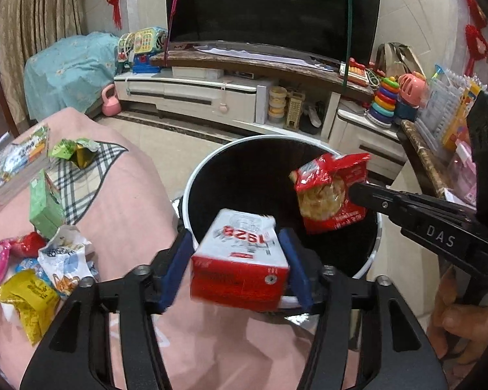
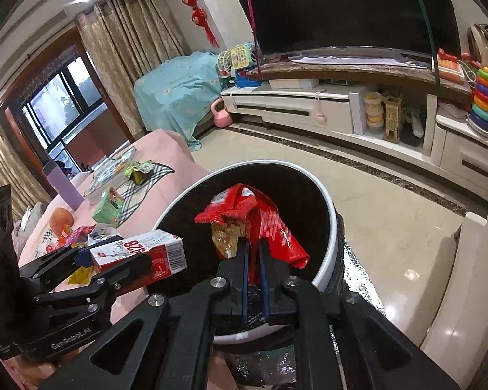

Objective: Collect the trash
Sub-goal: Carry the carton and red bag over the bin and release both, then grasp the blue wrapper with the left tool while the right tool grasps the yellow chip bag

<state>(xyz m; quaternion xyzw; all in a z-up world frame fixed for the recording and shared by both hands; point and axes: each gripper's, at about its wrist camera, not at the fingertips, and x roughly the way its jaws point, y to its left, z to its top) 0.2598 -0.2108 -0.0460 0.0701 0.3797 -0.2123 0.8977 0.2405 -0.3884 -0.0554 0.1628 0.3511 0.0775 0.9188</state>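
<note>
A white-rimmed black bin [image 1: 188, 191] [image 2: 332, 227] stands beside the pink-covered table. My left gripper [image 1: 237, 240] [image 2: 114, 261] hangs over the bin's near rim. A red-and-white carton [image 1: 240, 260] [image 2: 146, 250] sits between its blue pads, blurred and tilted, and the pads seem to stand just off its sides. My right gripper [image 2: 254, 252] [image 1: 354, 191] reaches over the bin's mouth from the right. Its narrow pads pinch a crumpled red snack wrapper [image 2: 260, 214] [image 1: 328, 188], which hangs above the dark inside.
On the pink cloth [image 1: 140, 195] to the left lie a green carton [image 1: 45, 204], a white wrapper [image 1: 65, 256], a yellow wrapper [image 1: 29, 295] and several more. A hand [image 1: 455, 318] grips the right gripper's handle. A dark table edge [image 1: 419, 152] lies right, a TV stand [image 1: 195, 91] behind.
</note>
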